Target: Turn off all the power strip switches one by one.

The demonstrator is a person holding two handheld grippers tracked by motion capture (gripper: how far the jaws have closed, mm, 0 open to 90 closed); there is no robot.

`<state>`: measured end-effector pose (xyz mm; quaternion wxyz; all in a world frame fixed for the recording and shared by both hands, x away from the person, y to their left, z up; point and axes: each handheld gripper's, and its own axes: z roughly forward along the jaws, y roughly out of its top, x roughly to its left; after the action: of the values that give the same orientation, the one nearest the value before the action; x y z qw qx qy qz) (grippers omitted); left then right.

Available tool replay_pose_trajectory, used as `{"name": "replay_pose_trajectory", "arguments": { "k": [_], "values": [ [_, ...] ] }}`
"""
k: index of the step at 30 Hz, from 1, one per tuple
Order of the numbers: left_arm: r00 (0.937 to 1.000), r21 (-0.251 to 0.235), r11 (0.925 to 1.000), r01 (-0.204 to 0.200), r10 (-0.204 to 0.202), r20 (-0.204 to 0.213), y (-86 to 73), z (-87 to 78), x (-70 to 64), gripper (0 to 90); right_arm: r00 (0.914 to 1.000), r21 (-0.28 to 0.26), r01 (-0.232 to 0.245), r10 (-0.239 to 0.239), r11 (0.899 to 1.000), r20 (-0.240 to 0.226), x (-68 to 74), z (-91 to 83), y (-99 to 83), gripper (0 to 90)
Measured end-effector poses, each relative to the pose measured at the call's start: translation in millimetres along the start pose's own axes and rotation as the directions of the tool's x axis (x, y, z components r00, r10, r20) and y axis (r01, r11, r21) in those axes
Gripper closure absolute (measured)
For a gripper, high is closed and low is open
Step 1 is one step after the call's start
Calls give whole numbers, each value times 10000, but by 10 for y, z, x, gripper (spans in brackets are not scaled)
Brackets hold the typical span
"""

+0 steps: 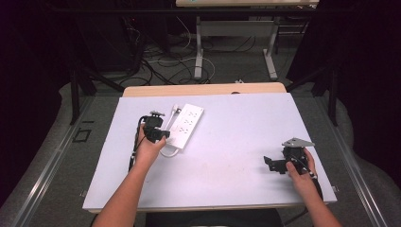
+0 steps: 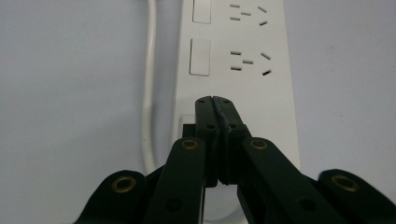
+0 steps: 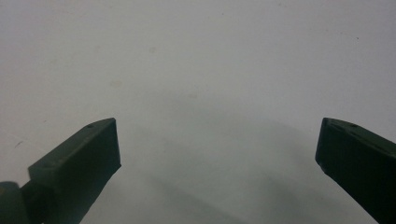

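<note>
Left gripper (image 2: 214, 100), jaws pressed together, bears on the power strip (image 2: 243, 79) by its switches (image 2: 200, 57), likely pressing one, while right gripper (image 1: 274, 163) waits spread over the counter (image 1: 227, 161).

One power strip (image 1: 186, 125), two claws, left claw (image 1: 161, 135), right claw (image 1: 270, 162)

A table (image 1: 227, 165) with a pale, slightly lavender-white top stands in front of the person; a strip of light wood edge shows along its far side. On the far-left part of the surface lies a white power strip (image 1: 185, 125), set at an angle, its sockets and rocker switches facing up. A white cable (image 2: 148, 93) runs along the tabletop just beside the strip. A few faint marks dot the bare surface nearer the middle.
</note>
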<state>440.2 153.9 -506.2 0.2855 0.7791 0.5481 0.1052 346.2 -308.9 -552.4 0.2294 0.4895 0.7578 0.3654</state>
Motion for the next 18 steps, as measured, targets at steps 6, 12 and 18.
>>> {"name": "replay_pose_trajectory", "arguments": {
  "k": [6, 12, 18],
  "values": [
    [10000, 217, 9998, 40, -39, -33, -5, 58, -32, 900, 10000, 7, 3, -3, 10000, 4, 1, 2, -1, 0],
    [10000, 403, 9992, -36, 39, -66, -11, 93, -37, 900, 10000, 16, 2, -1, 10000, -11, -1, 2, -1, 0],
    [10000, 431, 9991, 52, -52, -8, -16, 110, -37, 900, 10000, 25, -22, 22, 10000, -25, 0, 6, -3, 0]
  ]
}}
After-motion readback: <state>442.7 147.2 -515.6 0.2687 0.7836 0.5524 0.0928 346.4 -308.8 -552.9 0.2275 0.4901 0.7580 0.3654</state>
